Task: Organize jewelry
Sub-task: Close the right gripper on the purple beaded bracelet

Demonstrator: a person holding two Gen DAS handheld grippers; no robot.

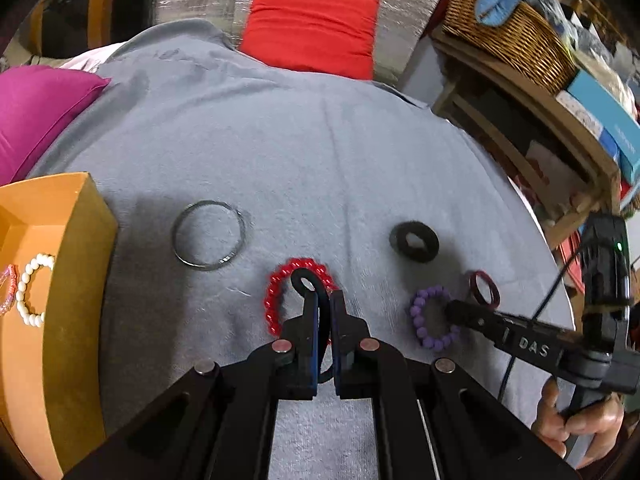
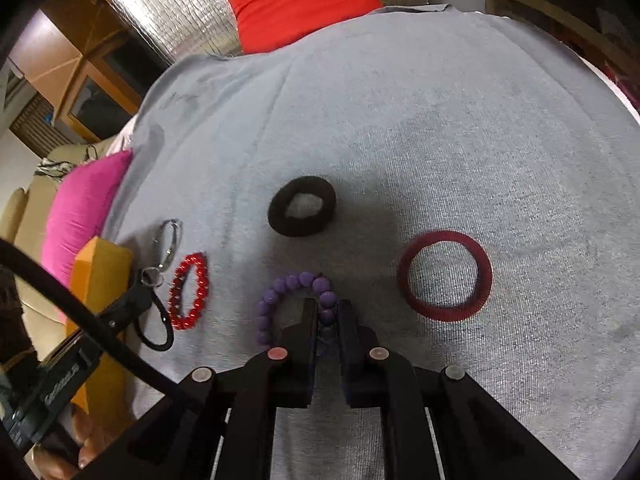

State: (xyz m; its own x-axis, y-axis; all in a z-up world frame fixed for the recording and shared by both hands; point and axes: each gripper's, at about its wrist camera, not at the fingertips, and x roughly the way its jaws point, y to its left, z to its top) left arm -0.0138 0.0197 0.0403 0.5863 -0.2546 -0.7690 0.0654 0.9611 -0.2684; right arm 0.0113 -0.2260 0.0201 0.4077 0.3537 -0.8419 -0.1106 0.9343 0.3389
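Left gripper, bottom centre of the left wrist view: fingers pressed together on a thin black hair tie; the loop sticks up past the tips, over the red bead bracelet lying on the grey cloth.

Right gripper, bottom centre of the right wrist view: fingers pinching the near side of the purple bead bracelet, a bead showing between them. In the left wrist view the same gripper comes in from the right edge, held by a hand.

Scattered on the cloth:
- thin metal bangle, centre left of the left view, just right of the box
- thick black scrunchie, centre of the right view
- dark red ring band, centre right of the right view, apart from the purple bracelet

Orange box at the left edge of the left view holds a white bead bracelet and a pink one, side by side.
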